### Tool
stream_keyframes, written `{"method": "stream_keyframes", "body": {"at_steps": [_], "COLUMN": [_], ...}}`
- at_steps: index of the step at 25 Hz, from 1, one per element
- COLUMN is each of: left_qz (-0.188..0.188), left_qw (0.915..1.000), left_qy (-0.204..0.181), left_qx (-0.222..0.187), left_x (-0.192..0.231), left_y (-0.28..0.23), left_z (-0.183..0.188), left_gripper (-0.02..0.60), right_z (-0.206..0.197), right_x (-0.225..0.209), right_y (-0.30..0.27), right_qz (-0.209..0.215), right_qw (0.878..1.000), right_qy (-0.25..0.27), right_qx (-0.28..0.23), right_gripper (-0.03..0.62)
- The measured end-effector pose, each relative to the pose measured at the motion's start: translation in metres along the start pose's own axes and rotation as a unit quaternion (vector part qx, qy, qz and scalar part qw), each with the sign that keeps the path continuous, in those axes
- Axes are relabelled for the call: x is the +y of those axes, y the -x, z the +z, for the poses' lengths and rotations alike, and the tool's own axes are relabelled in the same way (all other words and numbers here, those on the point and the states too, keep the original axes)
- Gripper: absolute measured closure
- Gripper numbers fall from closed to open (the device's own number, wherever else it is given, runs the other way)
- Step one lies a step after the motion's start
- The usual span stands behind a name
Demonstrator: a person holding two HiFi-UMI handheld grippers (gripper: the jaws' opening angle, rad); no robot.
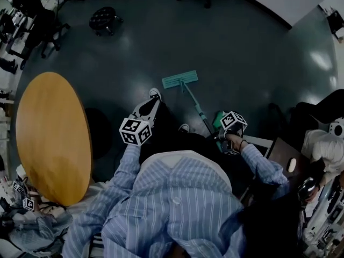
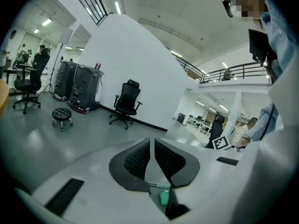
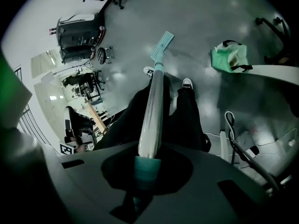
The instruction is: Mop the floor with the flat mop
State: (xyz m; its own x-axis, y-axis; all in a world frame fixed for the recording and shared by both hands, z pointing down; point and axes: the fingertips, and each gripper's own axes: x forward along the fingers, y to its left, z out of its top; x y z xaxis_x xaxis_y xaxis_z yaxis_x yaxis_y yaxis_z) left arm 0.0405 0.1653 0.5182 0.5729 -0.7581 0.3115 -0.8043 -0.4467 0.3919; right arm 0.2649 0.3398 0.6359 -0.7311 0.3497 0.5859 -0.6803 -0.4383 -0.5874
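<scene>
Handle of the flat mop (image 3: 153,101) clamped in right gripper (image 3: 148,166), mop head (image 1: 180,80) on floor (image 1: 242,52) ahead; left gripper (image 2: 152,158) nearly closed, empty.

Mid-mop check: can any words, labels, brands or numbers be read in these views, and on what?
No readable text in any view.
left marker cube and right marker cube: black-and-white square patterns only, no letters or digits.
flat mop: no label shows.
green bag: no print can be made out.
dark cabinets: any labels are too small to read.
</scene>
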Motion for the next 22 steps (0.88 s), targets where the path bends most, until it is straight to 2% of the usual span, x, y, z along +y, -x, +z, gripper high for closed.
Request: {"method": "stream_keyframes", "body": {"at_steps": [6, 22], "left_qz": [-0.018, -0.010], "left_qw": [0.9998, 0.9999], "left_qy": [-0.009, -0.009], "left_qx": [0.000, -0.005], "left_x": [-0.008, -0.002], "left_y": [-0.008, -0.011], "left_z": [0.002, 0.009], "left_gripper": [0.549, 0.549], "right_z": [-0.001, 0.002], "right_x": [-0.004, 0.014], "right_y": [-0.002, -0.001], "right_qz": [0.002, 0.012], "right_qw": [1.000, 1.000], "right_qy": [-0.008, 0.014], "right_qx": [-0.005, 0.003], "right_gripper": [0.557, 0.557]}}
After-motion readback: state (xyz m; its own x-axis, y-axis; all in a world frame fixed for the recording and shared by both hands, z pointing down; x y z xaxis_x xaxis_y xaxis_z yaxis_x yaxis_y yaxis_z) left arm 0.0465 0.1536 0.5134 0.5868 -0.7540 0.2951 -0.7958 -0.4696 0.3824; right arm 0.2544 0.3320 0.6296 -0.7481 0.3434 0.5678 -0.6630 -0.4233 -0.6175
